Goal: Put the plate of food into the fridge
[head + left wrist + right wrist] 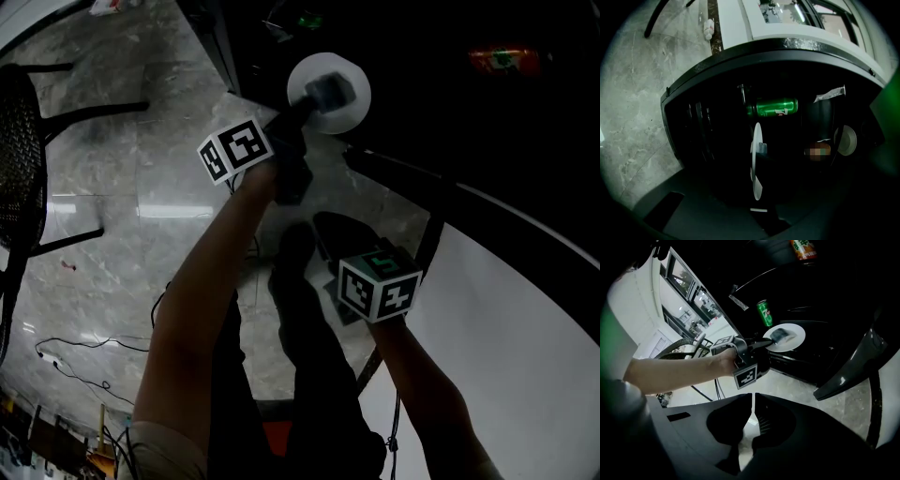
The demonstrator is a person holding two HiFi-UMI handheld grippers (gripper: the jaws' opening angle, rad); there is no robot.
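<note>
1 thin round white plate (357,107)

Counted at the fridge (740,56): one plate (796,338), one green can (764,313), one orange bottle (803,248); well apart from it, one chair (19,159).

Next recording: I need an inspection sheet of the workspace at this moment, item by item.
Surface: grey marble floor.
Job's things: white plate with a grey piece on it, held at the opening of the dark fridge.
Clutter: green can and orange-labelled bottle inside the fridge.
Grippers: left gripper shut on the plate; right gripper shut, nothing between its jaws, aimed at the floor.
Cables: loose cables on the floor.
Surroundings: black chair at the left.
</note>
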